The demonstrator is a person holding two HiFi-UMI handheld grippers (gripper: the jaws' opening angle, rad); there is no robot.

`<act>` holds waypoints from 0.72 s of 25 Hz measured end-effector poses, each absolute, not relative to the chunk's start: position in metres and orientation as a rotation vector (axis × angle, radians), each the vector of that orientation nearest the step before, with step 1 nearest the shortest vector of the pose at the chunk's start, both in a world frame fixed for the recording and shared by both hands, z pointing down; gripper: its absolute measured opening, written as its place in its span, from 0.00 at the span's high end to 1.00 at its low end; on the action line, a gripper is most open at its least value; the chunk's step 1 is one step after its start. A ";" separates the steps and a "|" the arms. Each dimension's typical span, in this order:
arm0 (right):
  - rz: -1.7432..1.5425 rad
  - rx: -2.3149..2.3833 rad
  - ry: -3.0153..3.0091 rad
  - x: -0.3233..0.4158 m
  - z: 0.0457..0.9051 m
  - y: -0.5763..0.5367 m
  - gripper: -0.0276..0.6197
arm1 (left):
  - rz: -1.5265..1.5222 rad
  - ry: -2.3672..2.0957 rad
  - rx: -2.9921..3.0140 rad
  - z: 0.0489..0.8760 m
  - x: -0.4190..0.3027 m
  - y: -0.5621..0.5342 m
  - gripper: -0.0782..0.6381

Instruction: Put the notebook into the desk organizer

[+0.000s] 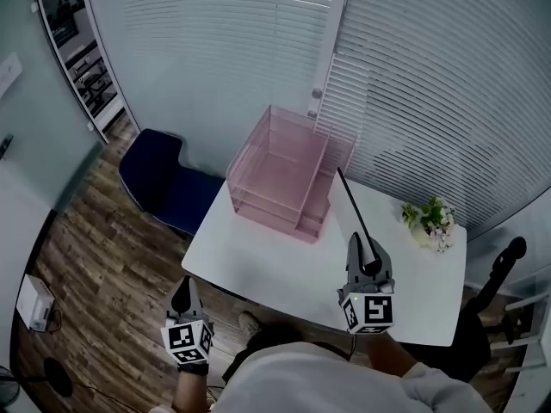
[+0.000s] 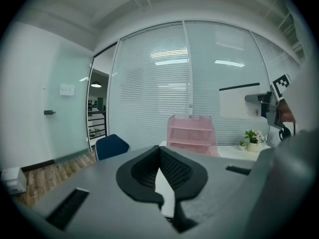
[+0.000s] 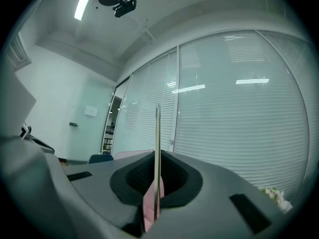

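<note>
The right gripper [image 1: 366, 263] pinches the notebook [image 1: 355, 209] edge-up over the desk's [image 1: 258, 256] near edge, its length pointing just right of the far-corner organizer [image 1: 280, 175], while the farther left gripper [image 1: 182, 296] is closed empty.

Organizer [image 1: 280, 175]: translucent pink plastic, slight gloss. Surface [image 1: 258, 256]: white, smooth, matt. Floor [image 1: 103, 265]: wood-grain planks. Chair [image 1: 164, 188]: dark blue, cloth-like. Left gripper [image 2: 159, 151]: grey smooth matt shell; pads [image 2: 174, 171] black, cross-hatched.
</note>
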State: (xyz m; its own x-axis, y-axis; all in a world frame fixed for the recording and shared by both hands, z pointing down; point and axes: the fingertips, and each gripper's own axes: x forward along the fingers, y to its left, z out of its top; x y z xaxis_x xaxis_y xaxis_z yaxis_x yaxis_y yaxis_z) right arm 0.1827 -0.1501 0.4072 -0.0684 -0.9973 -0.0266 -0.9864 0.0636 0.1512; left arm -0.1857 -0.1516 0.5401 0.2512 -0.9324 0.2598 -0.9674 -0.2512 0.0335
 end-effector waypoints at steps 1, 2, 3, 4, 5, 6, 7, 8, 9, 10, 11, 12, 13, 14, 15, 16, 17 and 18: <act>-0.202 2.093 -2.218 0.180 0.405 -0.160 0.92 | 0.283 -1.786 2.333 0.541 -0.190 -0.160 0.88; -0.209 2.101 -2.209 0.178 0.402 -0.168 0.92 | 0.287 -1.778 2.336 0.543 -0.194 -0.168 0.88; -0.217 2.109 -2.200 0.175 0.400 -0.177 0.92 | 0.292 -1.769 2.339 0.544 -0.198 -0.175 0.88; -0.227 2.116 -2.191 0.173 0.397 -0.186 0.92 | 0.297 -1.761 2.343 0.545 -0.200 -0.182 0.88; -0.240 2.121 -2.184 0.172 0.393 -0.195 0.92 | 0.301 -1.753 2.348 0.546 -0.202 -0.189 0.88; -0.256 2.123 -2.178 0.171 0.390 -0.204 0.92 | 0.305 -1.746 2.352 0.547 -0.203 -0.195 0.88; -0.273 2.119 -2.174 0.170 0.386 -0.212 0.92 | 0.309 -1.739 2.356 0.548 -0.203 -0.200 0.88; -0.289 2.113 -2.170 0.169 0.382 -0.220 0.92 | 0.313 -1.734 2.358 0.549 -0.202 -0.204 0.88; -0.303 2.105 -2.164 0.170 0.380 -0.227 0.92 | 0.316 -1.731 2.358 0.550 -0.201 -0.206 0.88; -0.312 2.096 -2.159 0.170 0.378 -0.235 0.92 | 0.316 -1.731 2.357 0.550 -0.200 -0.209 0.88; -0.318 2.085 -2.154 0.171 0.377 -0.243 0.92 | 0.312 -1.735 2.353 0.549 -0.199 -0.212 0.88; -0.322 2.070 -2.150 0.171 0.376 -0.251 0.92 | 0.303 -1.741 2.346 0.548 -0.199 -0.213 0.88; -0.326 2.053 -2.146 0.171 0.375 -0.258 0.92 | 0.291 -1.746 2.338 0.546 -0.198 -0.212 0.88; -0.329 2.036 -2.140 0.171 0.374 -0.264 0.92 | 0.280 -1.749 2.333 0.544 -0.196 -0.210 0.88; -0.332 2.021 -2.133 0.173 0.373 -0.270 0.92 | 0.272 -1.750 2.330 0.542 -0.194 -0.208 0.88; -0.335 2.007 -2.125 0.175 0.373 -0.276 0.92 | 0.268 -1.751 2.330 0.541 -0.193 -0.207 0.88; -0.339 1.993 -2.116 0.176 0.373 -0.282 0.92 | 0.268 -1.754 2.331 0.540 -0.192 -0.206 0.88; -0.346 1.976 -2.106 0.177 0.374 -0.290 0.92 | 0.269 -1.759 2.330 0.540 -0.193 -0.207 0.88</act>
State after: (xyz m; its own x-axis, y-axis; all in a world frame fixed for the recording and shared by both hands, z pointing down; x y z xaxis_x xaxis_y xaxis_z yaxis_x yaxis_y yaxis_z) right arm 0.1772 -0.2896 0.3741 -0.0619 -0.9981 0.0077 -0.9431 0.0610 0.3269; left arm -0.1933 -0.2068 0.5398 0.2712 -0.9242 0.2690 -0.9623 -0.2659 0.0568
